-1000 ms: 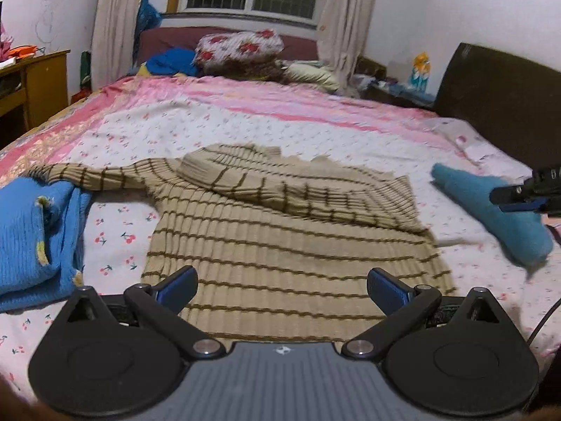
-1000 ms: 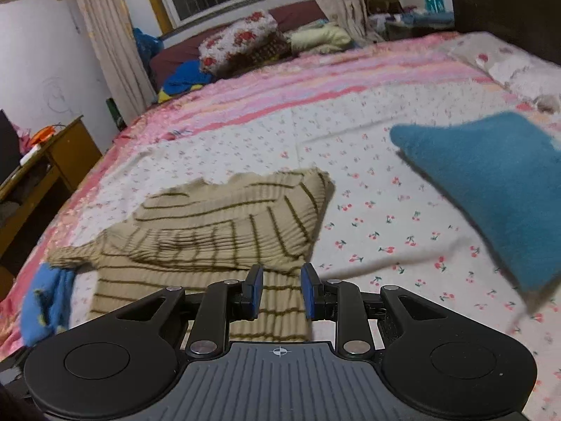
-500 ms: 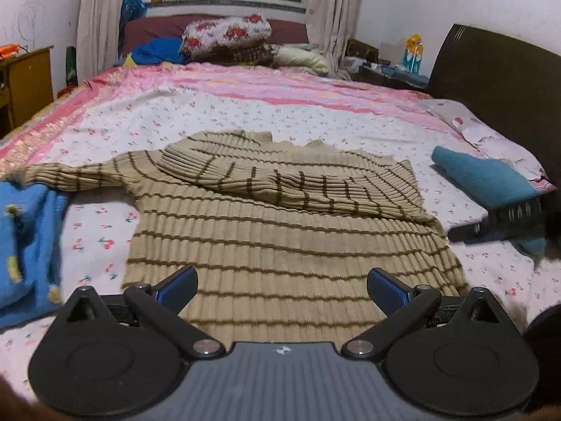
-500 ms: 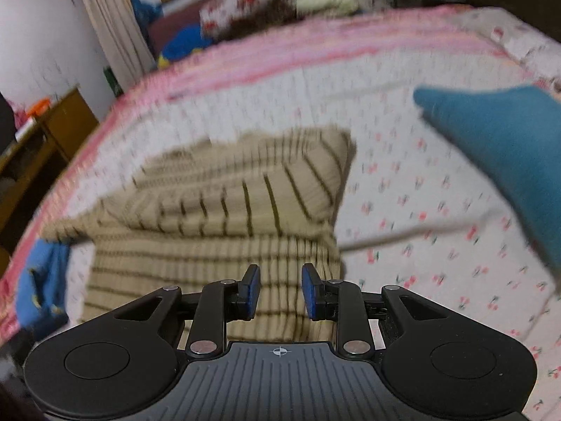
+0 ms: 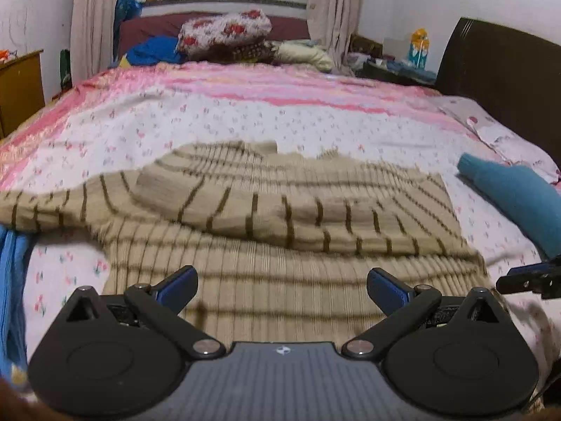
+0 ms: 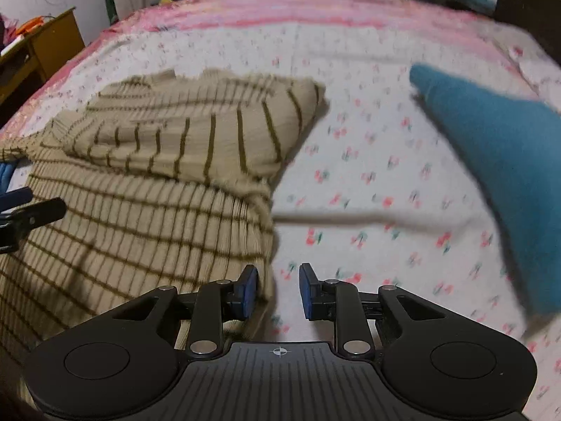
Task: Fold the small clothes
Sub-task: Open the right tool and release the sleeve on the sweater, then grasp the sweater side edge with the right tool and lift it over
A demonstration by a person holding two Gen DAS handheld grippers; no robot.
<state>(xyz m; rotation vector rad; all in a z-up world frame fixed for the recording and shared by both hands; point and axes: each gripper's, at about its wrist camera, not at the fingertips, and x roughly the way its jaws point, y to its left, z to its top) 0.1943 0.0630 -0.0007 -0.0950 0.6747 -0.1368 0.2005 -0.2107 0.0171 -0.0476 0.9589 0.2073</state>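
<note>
A beige sweater with brown stripes [image 5: 266,245] lies flat on the bed, one sleeve folded across its chest, the other stretching left. It also shows in the right wrist view [image 6: 147,182]. My left gripper [image 5: 280,286] is wide open and empty, low over the sweater's hem. My right gripper [image 6: 277,291] is open by a narrow gap and empty, at the sweater's lower right edge, with its left finger beside the fabric. Its tip shows at the right in the left wrist view [image 5: 529,277].
A teal garment [image 6: 498,161] lies on the floral bedsheet [image 6: 350,122] to the right of the sweater. A blue knit garment [image 5: 12,280] lies at the left. Pillows and bedding [image 5: 224,31] are piled at the far end. A dark headboard [image 5: 505,80] stands right, a wooden cabinet [image 5: 21,84] left.
Both grippers have moved lower and closer to the sweater's hem. My right gripper has opened a little and swung to the sweater's right edge.
</note>
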